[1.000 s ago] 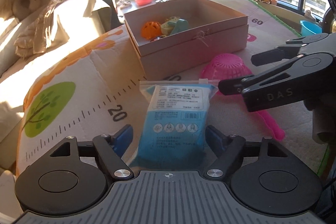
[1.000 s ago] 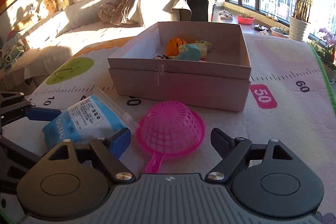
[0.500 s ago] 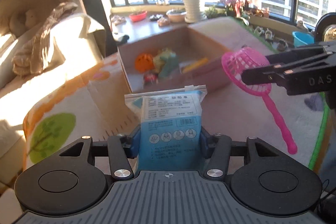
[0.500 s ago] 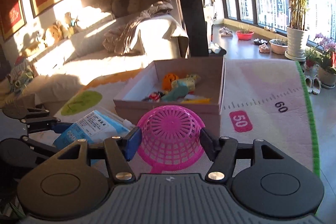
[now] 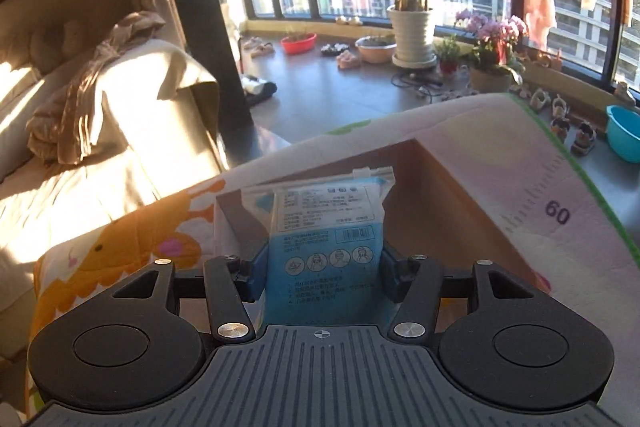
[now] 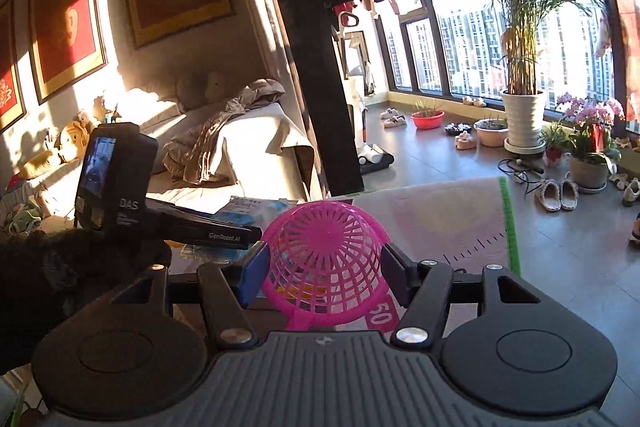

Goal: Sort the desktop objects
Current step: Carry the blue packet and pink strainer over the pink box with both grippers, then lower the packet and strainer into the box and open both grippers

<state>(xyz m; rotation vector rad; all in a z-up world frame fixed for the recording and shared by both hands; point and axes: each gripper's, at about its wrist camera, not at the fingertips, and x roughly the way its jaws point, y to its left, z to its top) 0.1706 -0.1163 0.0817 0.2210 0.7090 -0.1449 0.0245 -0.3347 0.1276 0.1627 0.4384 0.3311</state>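
Blue plastic first: the mask packet (image 5: 326,227) is pinched between the left gripper's (image 5: 323,273) blue pads and now sits up in the air over the cardboard box (image 5: 452,195), with the box's far wall showing behind it. A second ago that packet was flat on the play mat (image 5: 560,187) near the box, so it's been picked up and carried across. Moving right, the pink strainer (image 6: 326,259) is clamped dome-up in the right gripper (image 6: 322,277), handle pointing back toward the camera. It was lying on the mat to the right of the packet a second ago and is lifted now too. From the right wrist view the left gripper (image 6: 224,233) sits just left of the strainer, so both hands are close together. My guess is both items are about ready to drop into the box; can't see the toys inside it from here.
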